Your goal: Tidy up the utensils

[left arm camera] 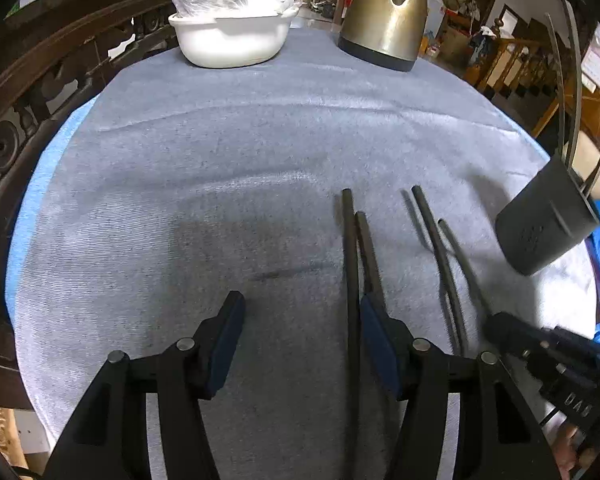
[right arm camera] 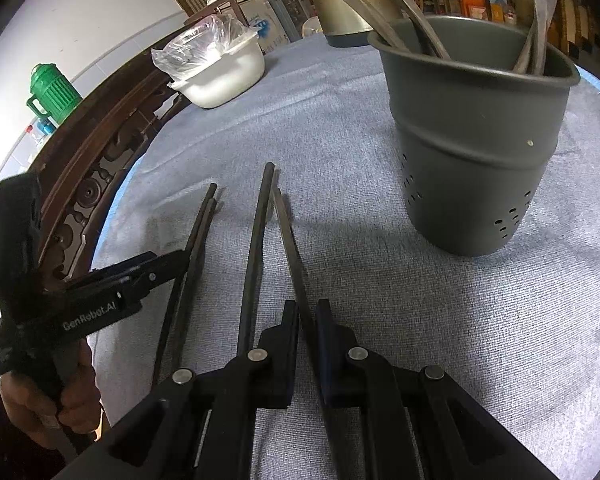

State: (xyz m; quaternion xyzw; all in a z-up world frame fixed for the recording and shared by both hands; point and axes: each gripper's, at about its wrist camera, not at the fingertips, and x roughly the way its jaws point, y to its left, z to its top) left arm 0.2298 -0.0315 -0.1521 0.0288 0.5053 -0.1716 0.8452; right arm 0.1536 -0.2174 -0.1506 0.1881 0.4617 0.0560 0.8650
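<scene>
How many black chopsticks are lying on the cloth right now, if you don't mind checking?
4: a left pair beside the left gripper, and a right pair running into the right gripper. The grey holder may hide more.

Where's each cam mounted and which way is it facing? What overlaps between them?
Left wrist: sits on the left gripper, faces across the grey cloth toward the white bowl and kettle; open fingers and the right gripper show.
Right wrist: sits on the right gripper, faces the utensil holder; its fingers pinch a chopstick, and the left gripper and a hand show.
Shared: chopsticks, holder, bowl, kettle, cloth.
</scene>
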